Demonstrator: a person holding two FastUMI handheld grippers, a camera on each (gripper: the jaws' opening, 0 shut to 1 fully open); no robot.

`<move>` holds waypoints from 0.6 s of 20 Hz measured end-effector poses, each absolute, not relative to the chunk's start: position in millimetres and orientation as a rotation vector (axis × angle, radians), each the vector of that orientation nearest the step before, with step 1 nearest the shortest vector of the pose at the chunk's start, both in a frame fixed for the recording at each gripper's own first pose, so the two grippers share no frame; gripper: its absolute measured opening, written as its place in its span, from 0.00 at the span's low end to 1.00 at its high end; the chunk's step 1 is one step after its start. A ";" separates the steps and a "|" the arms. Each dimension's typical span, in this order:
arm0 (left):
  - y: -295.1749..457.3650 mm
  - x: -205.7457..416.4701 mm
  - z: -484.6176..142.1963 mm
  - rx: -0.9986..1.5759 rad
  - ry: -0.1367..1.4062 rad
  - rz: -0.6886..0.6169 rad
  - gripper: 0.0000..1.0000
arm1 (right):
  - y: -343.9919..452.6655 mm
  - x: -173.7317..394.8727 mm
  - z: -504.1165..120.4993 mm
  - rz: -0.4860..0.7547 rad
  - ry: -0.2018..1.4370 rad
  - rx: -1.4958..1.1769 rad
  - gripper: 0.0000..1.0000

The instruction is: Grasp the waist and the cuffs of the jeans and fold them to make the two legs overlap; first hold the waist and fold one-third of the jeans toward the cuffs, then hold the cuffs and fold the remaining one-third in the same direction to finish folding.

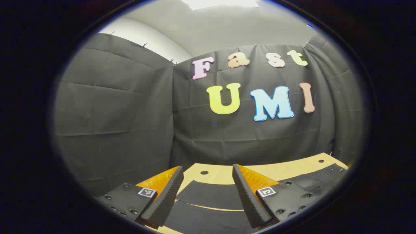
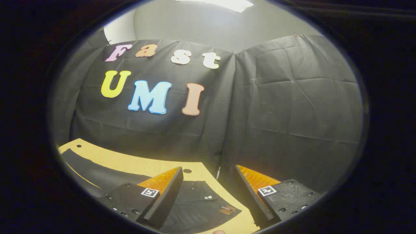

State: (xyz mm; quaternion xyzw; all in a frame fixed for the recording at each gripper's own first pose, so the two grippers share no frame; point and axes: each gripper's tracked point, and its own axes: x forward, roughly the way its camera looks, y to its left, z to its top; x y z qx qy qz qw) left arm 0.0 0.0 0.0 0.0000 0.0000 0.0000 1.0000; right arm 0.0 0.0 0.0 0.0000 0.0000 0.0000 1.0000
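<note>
Jeans: one dark pair, lying flat on the tabletop
Legs of the jeans: two, side by side in the left gripper view
Tabletop: one
Holes in the tabletop: two in the left gripper view, two in the right gripper view
Grippers: two, the left gripper and the right gripper
Square markers: two on each gripper

The right claw hangs above the counter with its fingers spread apart, holding nothing. Dark jeans lie flat on the counter below, their waist with button between the fingers.
</note>
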 end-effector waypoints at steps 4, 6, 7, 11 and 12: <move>4.8 -3.2 -5.5 -0.005 0.013 0.009 0.97 | -1.3 -1.8 -3.8 -0.002 0.007 0.000 0.94; 6.5 -3.3 -5.1 -0.011 0.016 0.010 0.97 | -2.1 -3.0 -4.0 -0.004 0.007 -0.001 0.94; 7.5 -3.9 -3.8 -0.011 0.012 0.013 0.97 | -3.1 -3.1 -4.9 -0.005 0.008 0.000 0.94; 8.3 -5.1 -1.7 -0.002 0.007 0.015 0.94 | -4.0 -3.6 -3.4 -0.011 0.004 0.012 0.94; 8.4 -5.8 -1.2 -0.001 0.006 0.015 0.97 | -3.5 -3.6 -3.3 -0.011 0.004 0.015 0.94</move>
